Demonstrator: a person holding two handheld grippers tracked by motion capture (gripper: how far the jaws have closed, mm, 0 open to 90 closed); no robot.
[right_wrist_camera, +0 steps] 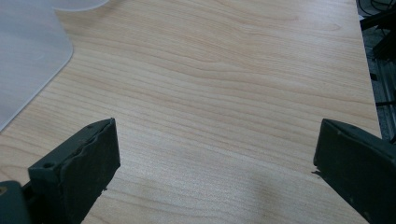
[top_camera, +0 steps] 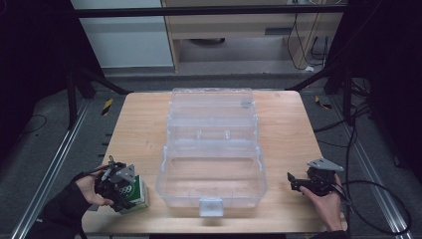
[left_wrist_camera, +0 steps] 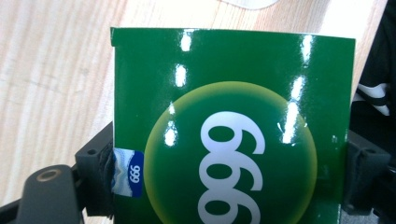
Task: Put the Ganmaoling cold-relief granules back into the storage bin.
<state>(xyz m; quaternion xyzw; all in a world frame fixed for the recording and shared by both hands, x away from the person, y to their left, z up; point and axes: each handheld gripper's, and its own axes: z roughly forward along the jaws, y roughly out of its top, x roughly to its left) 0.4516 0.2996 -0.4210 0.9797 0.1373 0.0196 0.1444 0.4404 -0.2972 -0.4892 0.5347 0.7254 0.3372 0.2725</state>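
Note:
A glossy green carton point(top_camera: 136, 192) marked 999 in white stands at the table's near left corner. My left gripper point(top_camera: 127, 191) has a jaw on each of its sides. In the left gripper view the carton point(left_wrist_camera: 233, 116) sits between both black pads, which press on its edges, with my left gripper point(left_wrist_camera: 229, 182) shut on it. At the near right, my right gripper point(top_camera: 292, 182) points left toward the clear case. In the right gripper view its jaws point(right_wrist_camera: 215, 158) stand wide apart over bare wood with nothing between them.
A large clear plastic case point(top_camera: 259, 172) lies open in the middle of the wooden table point(top_camera: 139, 124), its lid point(top_camera: 211, 107) folded back toward the far side and a latch at its front. A corner of the case point(right_wrist_camera: 28, 56) lies ahead of the right gripper, at the left. Cables trail at the right.

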